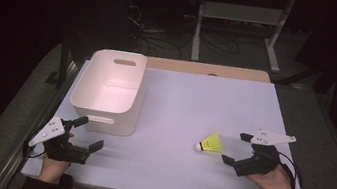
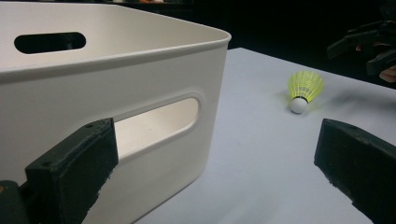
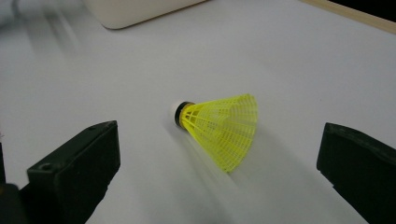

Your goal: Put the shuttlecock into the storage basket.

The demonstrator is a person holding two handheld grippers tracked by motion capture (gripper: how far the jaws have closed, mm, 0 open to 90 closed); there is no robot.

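A yellow shuttlecock (image 1: 210, 143) with a white cork lies on its side on the white table (image 1: 190, 103), right of centre. My right gripper (image 1: 234, 148) sits just right of it, open, with its jaws wide apart. In the right gripper view the shuttlecock (image 3: 222, 127) lies ahead between the two jaws, its skirt toward the camera. My left gripper (image 1: 91, 133) rests near the front left, open and holding nothing, beside the near wall of a white plastic bin (image 1: 109, 90). In the left gripper view the bin (image 2: 107, 93) is close at left, and the shuttlecock (image 2: 303, 90) lies farther off.
The bin stands at the table's back left and looks empty; it has handle slots in its end walls. A wooden strip (image 1: 208, 69) runs along the far table edge. Beyond it are a metal frame (image 1: 240, 24) and cables on a dark floor.
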